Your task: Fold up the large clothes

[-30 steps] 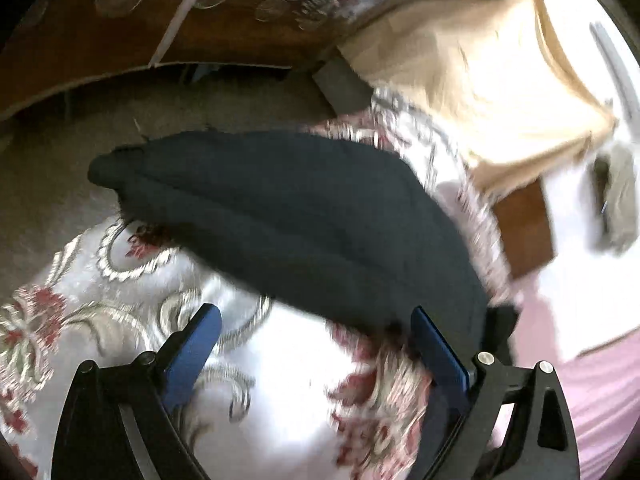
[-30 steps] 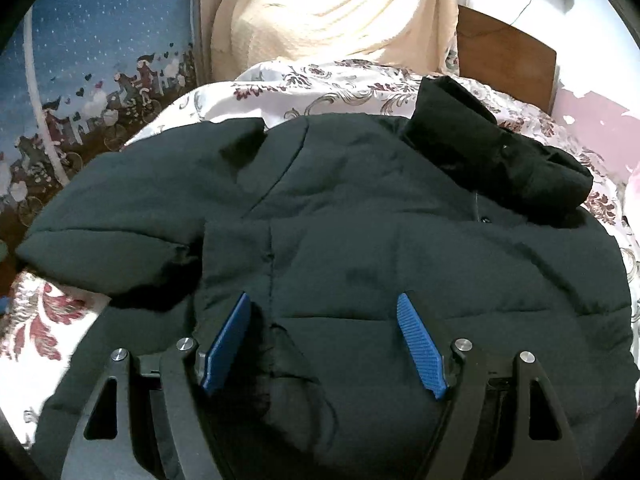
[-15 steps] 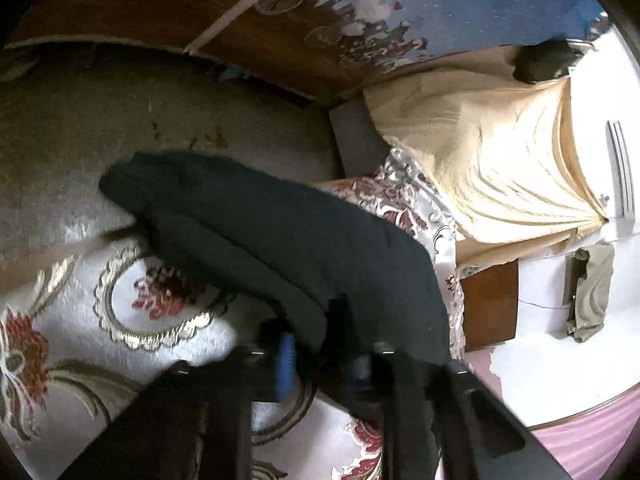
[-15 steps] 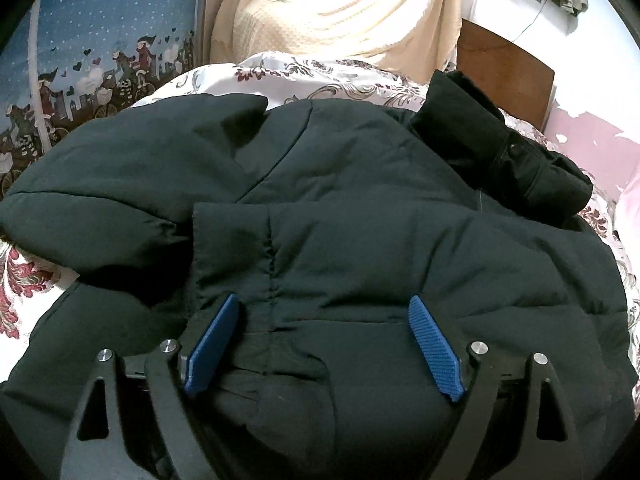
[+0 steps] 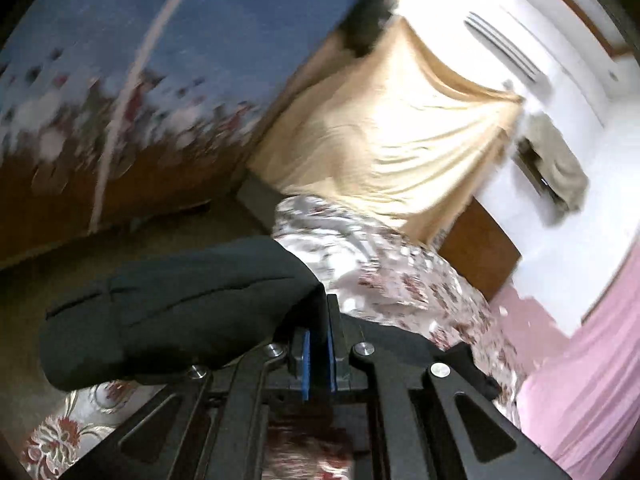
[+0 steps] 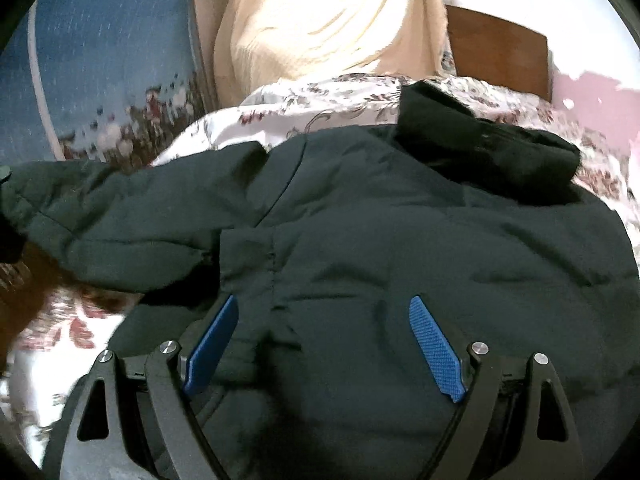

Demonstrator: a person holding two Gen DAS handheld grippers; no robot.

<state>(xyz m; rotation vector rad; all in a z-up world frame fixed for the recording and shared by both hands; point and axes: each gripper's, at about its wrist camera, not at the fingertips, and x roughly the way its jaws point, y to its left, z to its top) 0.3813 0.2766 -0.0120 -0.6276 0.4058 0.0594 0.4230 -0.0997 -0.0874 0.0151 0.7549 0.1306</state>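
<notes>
Sleeve fold in hand: my left gripper (image 5: 319,346) is clamped tight on the sleeve (image 5: 172,304) of the dark puffer jacket (image 6: 400,240), held up off the floral bedspread (image 5: 392,272). Next I'd judge it needs carrying across onto the jacket body, where my right gripper (image 6: 324,344) hangs wide open, holding nothing. Jacket lies spread flat, quilted, bulky, hood bunched at the top.

A bed (image 6: 320,100) wore a white bedspread (image 5: 400,272) patterned with red flowers; a cream cloth (image 5: 392,132) hung behind it; beside that stood a brown wooden headboard (image 6: 496,52), a blue printed wall hanging (image 5: 168,40) and pink fabric (image 5: 592,360) at the right edge.
</notes>
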